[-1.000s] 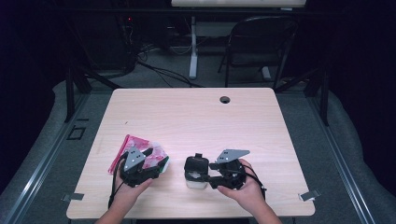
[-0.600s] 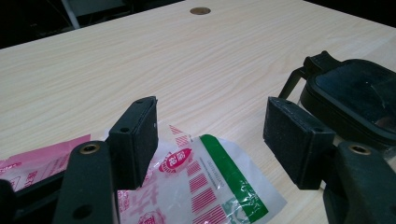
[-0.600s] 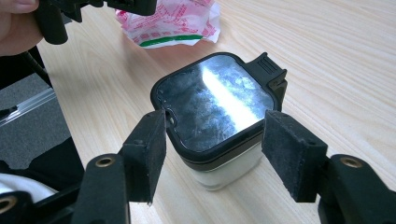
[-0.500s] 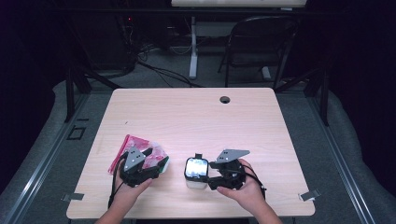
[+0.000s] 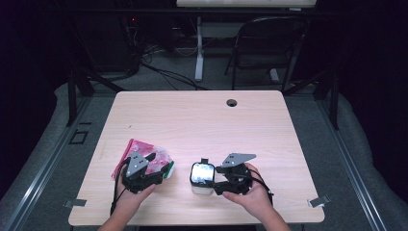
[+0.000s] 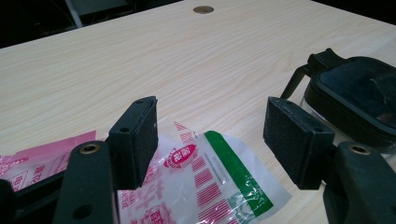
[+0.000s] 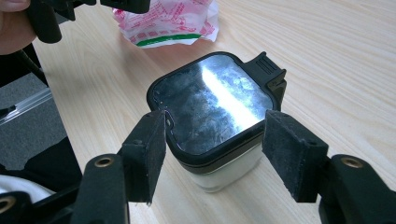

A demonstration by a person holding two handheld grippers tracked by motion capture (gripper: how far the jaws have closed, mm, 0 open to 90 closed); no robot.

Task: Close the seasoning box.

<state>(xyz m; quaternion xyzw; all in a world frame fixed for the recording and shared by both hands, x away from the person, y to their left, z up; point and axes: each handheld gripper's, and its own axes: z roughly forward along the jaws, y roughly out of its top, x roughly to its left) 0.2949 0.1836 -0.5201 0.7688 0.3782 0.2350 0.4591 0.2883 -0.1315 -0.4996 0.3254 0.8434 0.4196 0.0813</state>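
A square clear container with a black snap lid (image 7: pixel 210 102) stands on the wooden table (image 5: pixel 192 120) near its front edge. My right gripper (image 7: pixel 215 149) straddles the container (image 5: pixel 202 174). Its jaws have just been opening, and the pads (image 7: pixel 292 158) now stand off the lid's sides. To the left lies a crinkled plastic bag (image 6: pixel 205 186) printed in pink with a green stripe. My left gripper (image 6: pixel 215 135) hovers open just over the bag (image 5: pixel 144 154), with nothing pinched between its pads. The left gripper view has the container (image 6: pixel 359 93) at its right edge.
A round cable hole (image 5: pixel 232 102) sits near the table's far edge. Behind the table stand a black folding chair (image 5: pixel 269 43) and a white desk leg (image 5: pixel 198 53), with cables on the floor. The broad middle of the tabletop is bare wood.
The right gripper's jaws have spread wider around the container, so more of its lid shows. Neither hand has shifted, and the bag lies as before.
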